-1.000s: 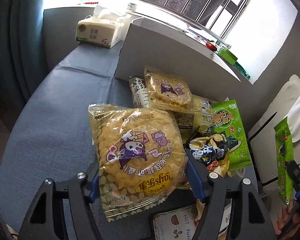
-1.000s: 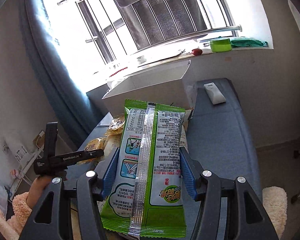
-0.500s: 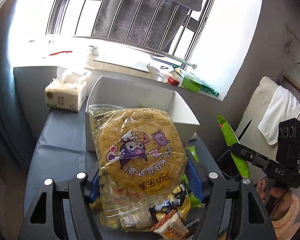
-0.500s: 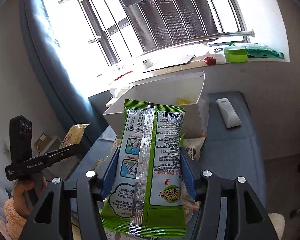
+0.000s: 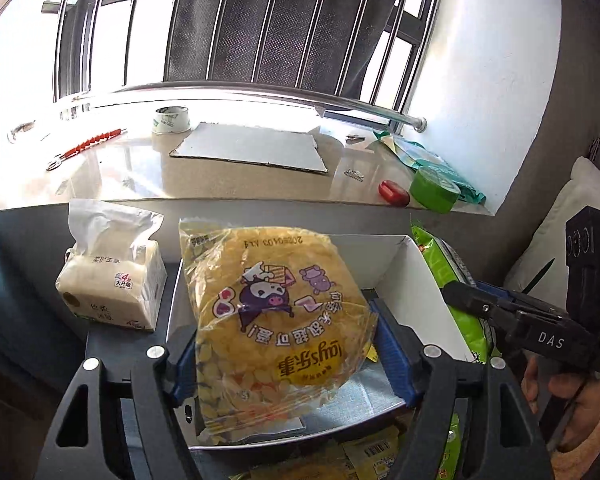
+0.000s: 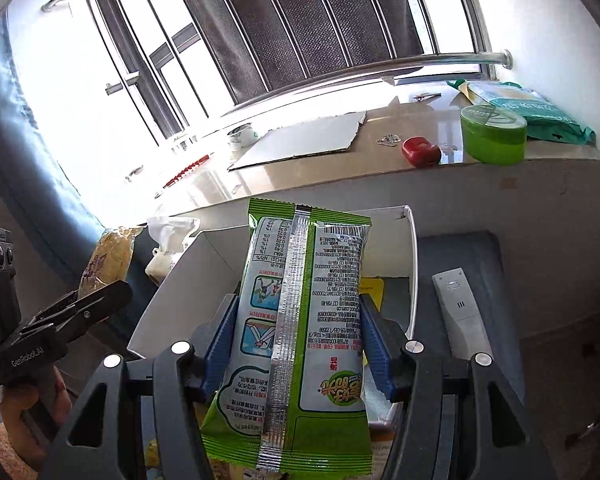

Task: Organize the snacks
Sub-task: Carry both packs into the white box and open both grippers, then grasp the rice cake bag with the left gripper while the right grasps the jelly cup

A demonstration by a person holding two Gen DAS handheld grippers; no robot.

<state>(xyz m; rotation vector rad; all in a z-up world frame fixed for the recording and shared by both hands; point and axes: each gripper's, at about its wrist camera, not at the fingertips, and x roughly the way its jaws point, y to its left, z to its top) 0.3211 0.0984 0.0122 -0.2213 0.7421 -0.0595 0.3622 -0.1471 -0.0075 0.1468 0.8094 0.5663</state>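
Note:
My left gripper [image 5: 282, 344] is shut on a yellow snack bag [image 5: 276, 312] with a cartoon print and holds it above the open white box [image 5: 416, 276]. My right gripper [image 6: 298, 344] is shut on a green snack packet [image 6: 300, 320], back side showing, over the same white box [image 6: 411, 264]. The right gripper and its green packet [image 5: 456, 280] show at the right of the left wrist view. The left gripper and yellow bag [image 6: 108, 256] show at the left of the right wrist view. A yellow item [image 6: 374, 290] lies inside the box.
A tissue pack [image 5: 112, 280] stands left of the box on the blue-grey surface. A white remote [image 6: 460, 312] lies right of the box. The windowsill behind holds a cardboard sheet [image 5: 252, 152], tape roll [image 5: 171, 120], red item [image 5: 394, 193] and green tub [image 6: 494, 132]. More snacks [image 5: 364, 454] lie below the box's near edge.
Both grippers rose and moved forward from the snack pile to above the white box, each still holding its bag. The box interior now shows below them.

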